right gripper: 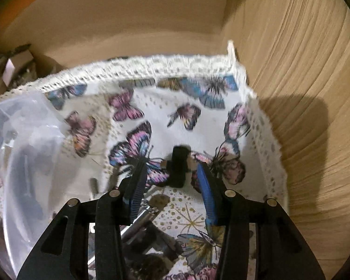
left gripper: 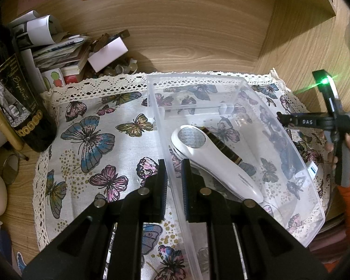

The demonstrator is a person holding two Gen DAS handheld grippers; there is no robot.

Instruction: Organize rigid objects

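A clear plastic bin (left gripper: pixel 298 228) stands on a butterfly-print cloth (left gripper: pixel 93 140). A white handheld device (left gripper: pixel 212 161) and a dark banded stick (left gripper: pixel 224 147) lie inside it. My left gripper (left gripper: pixel 174 182) is shut on the bin's left wall, one finger on each side. The right gripper shows at the far right of the left wrist view (left gripper: pixel 284 119), beyond the bin. In the blurred right wrist view the right gripper (right gripper: pixel 172 175) is open around a small black object (right gripper: pixel 178 165) above the cloth (right gripper: pixel 165 116); whether it touches it I cannot tell. The bin (right gripper: pixel 23 151) is at left.
A dark wine bottle (left gripper: pixel 18 107) stands at the left, with a pile of papers and small boxes (left gripper: pixel 65 51) behind it. Wooden walls (left gripper: pixel 175 35) close the back and right. Metal and dark small items (right gripper: pixel 142 228) lie on the cloth under the right gripper.
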